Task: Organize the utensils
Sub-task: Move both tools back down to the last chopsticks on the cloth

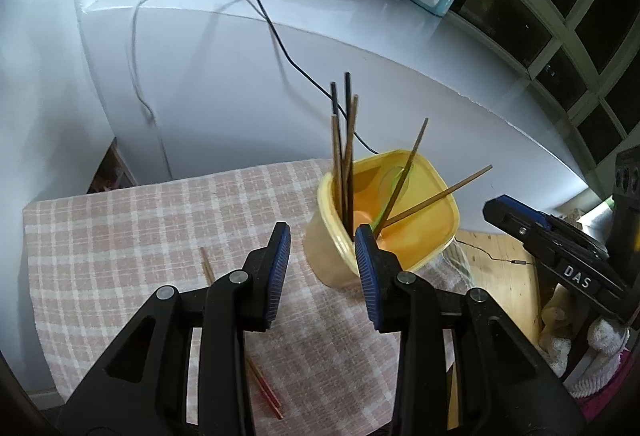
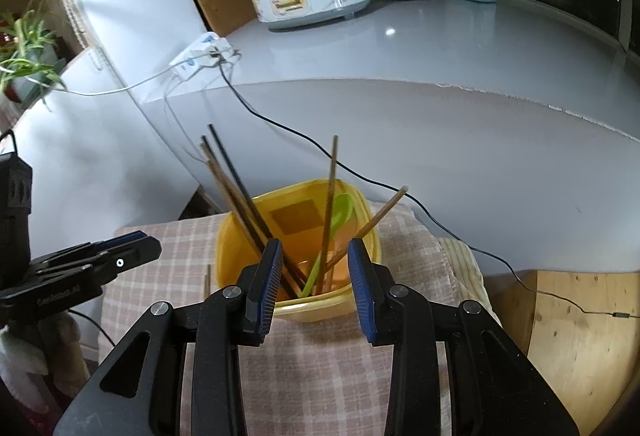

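Both my tongs, left gripper (image 1: 323,264) and right gripper (image 2: 314,282), gape empty. Loose chopstick (image 1: 207,268) left of yellow tub (image 1: 440,195): light, stiff, slippery; I'd pinch mid-shaft.

Both wrist cameras look forward and down along their jaws, close over the desk, sharing the yellow container (image 1: 400,220) (image 2: 298,236).
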